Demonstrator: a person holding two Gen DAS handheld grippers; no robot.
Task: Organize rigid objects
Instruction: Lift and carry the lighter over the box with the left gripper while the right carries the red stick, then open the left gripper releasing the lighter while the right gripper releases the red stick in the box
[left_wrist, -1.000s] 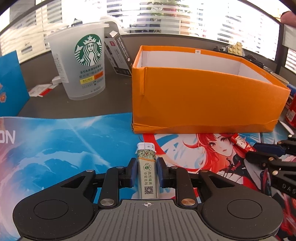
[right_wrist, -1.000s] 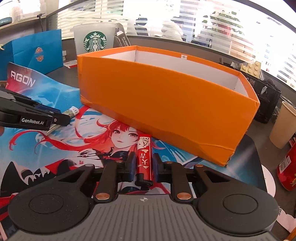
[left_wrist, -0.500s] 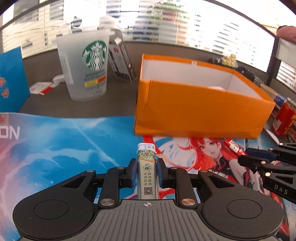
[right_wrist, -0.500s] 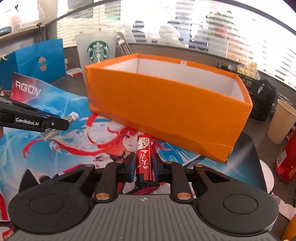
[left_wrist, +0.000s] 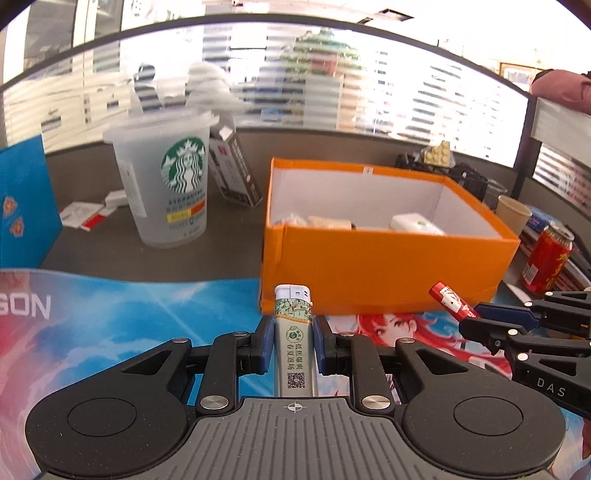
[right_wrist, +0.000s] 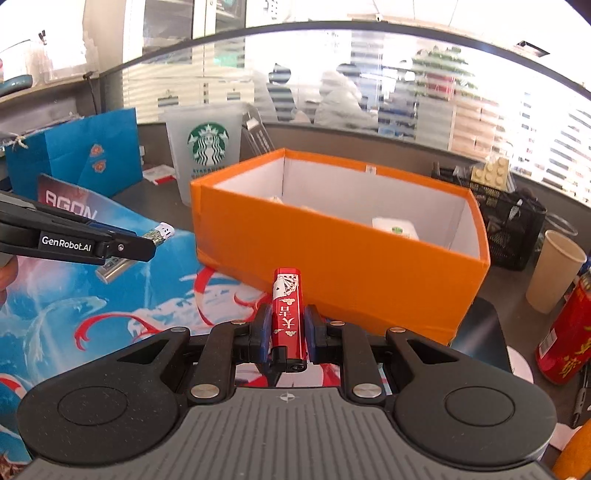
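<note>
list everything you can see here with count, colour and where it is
silver-green lighter: 1, white cap, in left gripper
red lighter: 1, in right gripper
box: 1, orange, white inside, holding pale items, behind mat
mat: 1, blue-red anime print, front
Starbucks cup: 1, frosted, left of box
blue bag: 1, far left
red can: 1, right of box
paper cup: 1, beige, right
left gripper: 1, black
right gripper: 1, black
</note>
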